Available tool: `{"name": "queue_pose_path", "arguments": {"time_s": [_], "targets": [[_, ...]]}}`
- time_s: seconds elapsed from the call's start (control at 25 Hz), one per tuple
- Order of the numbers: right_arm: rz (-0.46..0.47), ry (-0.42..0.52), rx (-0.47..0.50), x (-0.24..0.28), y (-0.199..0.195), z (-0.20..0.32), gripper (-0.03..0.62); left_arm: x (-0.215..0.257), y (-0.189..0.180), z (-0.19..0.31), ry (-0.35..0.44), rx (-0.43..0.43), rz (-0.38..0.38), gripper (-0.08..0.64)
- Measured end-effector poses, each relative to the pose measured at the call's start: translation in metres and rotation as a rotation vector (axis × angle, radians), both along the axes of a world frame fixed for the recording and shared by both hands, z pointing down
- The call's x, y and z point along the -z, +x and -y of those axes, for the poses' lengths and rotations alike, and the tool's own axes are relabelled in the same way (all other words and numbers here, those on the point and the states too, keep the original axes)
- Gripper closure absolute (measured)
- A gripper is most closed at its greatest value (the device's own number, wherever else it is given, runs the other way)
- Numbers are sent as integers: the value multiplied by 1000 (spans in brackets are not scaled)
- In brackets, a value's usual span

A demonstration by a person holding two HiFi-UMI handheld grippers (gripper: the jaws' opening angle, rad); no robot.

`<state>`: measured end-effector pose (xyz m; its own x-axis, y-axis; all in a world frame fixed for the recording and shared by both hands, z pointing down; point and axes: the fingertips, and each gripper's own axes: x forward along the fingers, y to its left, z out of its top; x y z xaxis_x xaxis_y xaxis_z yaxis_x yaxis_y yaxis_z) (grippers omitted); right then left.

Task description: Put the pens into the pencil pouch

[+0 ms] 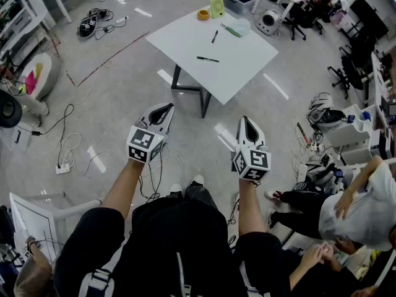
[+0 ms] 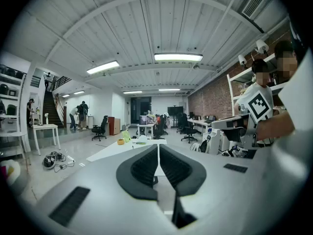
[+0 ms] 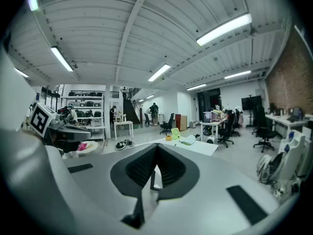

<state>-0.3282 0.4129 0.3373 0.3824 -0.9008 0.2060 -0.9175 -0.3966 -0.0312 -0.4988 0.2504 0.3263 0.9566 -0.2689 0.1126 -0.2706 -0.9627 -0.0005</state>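
Left tongs (image 1: 163, 110) closed together, empty; right tongs (image 1: 247, 122) likewise closed, empty; both well short of table (image 1: 238, 73).

It was an open-plan lab office: desks (image 2: 146, 127), swivel chairs (image 2: 100, 129), shelving (image 3: 88, 112), floor cables (image 1: 68, 147), brick wall (image 2: 215, 99).

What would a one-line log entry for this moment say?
stage: not started, standing back from table | left gripper: shut, empty | right gripper: shut, empty | pens: on white table | pouch: on table
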Motion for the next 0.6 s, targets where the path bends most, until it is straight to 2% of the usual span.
{"name": "queue_pose_path", "arguments": {"time_s": [0.44, 0.6], "targets": [[1, 20, 14, 2, -3, -10, 583, 5, -2, -10, -20, 16, -23, 526], [2, 22, 14, 0, -2, -15, 564, 5, -1, -12, -34, 15, -29, 508]]}}
